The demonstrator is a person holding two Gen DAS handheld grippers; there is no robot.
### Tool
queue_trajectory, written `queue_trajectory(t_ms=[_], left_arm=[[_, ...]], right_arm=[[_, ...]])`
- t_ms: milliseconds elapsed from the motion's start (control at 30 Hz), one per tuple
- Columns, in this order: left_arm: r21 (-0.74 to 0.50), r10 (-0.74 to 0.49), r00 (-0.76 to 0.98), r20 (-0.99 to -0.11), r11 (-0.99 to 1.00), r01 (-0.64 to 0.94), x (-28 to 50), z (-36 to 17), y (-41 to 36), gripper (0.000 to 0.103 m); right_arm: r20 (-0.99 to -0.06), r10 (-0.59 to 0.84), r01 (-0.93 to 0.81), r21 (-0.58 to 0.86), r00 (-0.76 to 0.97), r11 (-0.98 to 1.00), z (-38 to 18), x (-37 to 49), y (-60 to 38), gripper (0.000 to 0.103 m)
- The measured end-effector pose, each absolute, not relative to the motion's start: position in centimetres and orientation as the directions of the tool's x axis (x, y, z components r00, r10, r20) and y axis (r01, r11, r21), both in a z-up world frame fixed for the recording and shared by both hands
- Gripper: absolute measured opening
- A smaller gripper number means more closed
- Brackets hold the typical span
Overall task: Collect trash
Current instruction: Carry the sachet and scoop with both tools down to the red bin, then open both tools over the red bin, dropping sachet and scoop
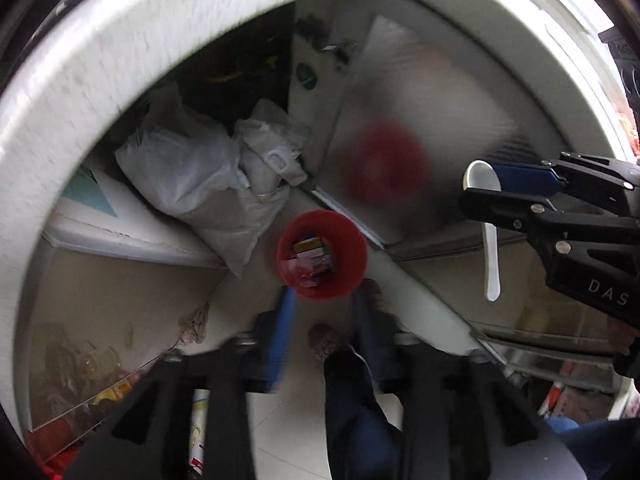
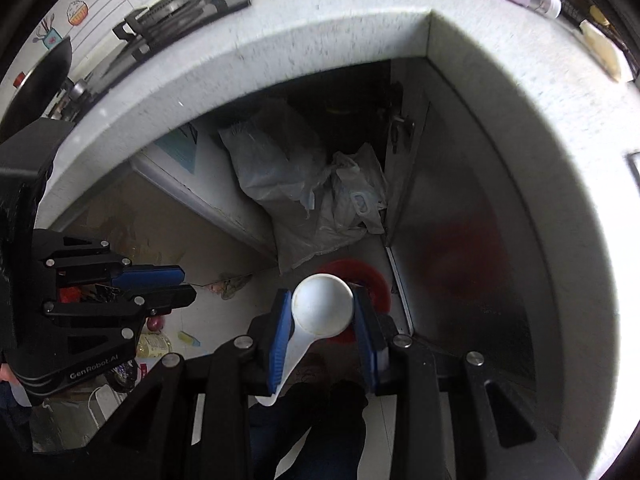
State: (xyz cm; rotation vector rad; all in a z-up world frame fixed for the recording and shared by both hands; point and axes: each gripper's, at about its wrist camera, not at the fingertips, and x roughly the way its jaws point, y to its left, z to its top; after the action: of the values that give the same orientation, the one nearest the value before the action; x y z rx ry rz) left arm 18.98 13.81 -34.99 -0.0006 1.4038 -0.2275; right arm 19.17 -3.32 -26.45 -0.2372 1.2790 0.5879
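Trash is lying in the red bin (image 1: 322,255) at frame centre, on the pale floor (image 1: 288,432). Your right gripper (image 2: 322,312), clamping a white spoon (image 2: 320,306), is showing "DAS"; your left gripper (image 1: 325,300), reading "GenRobot.AI", is gaping empty. Speckled counter (image 1: 168,32) is curving overhead.

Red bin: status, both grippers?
Left gripper open, empty, over red bin. Right gripper shut on white spoon, also above bin. Bin holds wrappers. Path clear; grey bags beside.
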Motion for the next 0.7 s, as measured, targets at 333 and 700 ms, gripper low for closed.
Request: queue_trajectory(t_ms=[333,700], left_arm=[[-0.015,-0.036,0.153,-0.988,0.991,0.136,19.0,-41.6,14.0,0.087],[0.021,0.009,0.129,-0.992,0.995,0.095,18.1,-46.3,16.1,0.103]], right_arm=[[-0.953,0.284,-0.550,0.181,0.106,0.815,-36.8,20.0,-2.7,0.028],[-0.958,0.269,-0.597,0.158,0.101,0.786,-43.5,20.2,-1.2,0.029]])
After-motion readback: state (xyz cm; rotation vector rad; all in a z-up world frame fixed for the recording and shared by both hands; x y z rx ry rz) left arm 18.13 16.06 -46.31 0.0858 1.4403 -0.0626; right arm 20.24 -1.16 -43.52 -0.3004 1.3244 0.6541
